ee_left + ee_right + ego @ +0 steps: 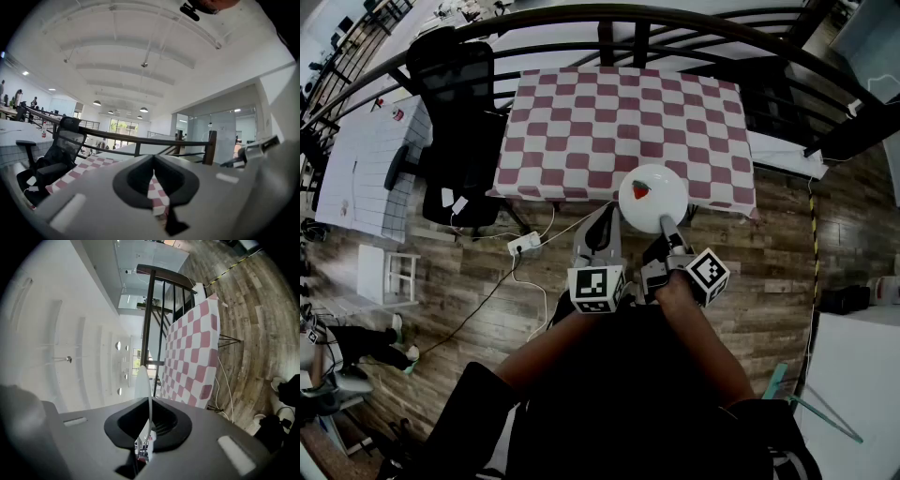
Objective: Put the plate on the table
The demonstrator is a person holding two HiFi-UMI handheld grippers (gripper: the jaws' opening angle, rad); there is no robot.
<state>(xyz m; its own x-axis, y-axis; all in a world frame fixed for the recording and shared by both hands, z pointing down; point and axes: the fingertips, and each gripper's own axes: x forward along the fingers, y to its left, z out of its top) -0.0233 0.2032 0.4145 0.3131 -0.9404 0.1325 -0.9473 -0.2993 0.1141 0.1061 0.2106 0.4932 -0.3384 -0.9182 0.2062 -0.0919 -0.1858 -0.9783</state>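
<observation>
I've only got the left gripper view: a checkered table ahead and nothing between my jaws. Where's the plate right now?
Observer: The right gripper is shut on the near rim of the white plate.
Operator: Is it on the table yet?
Observer: In the head view it hangs over the near edge of the table; whether it touches, I cannot tell.
Operator: Anything on the plate?
Observer: A small red item, strawberry-like, left of centre.
</observation>
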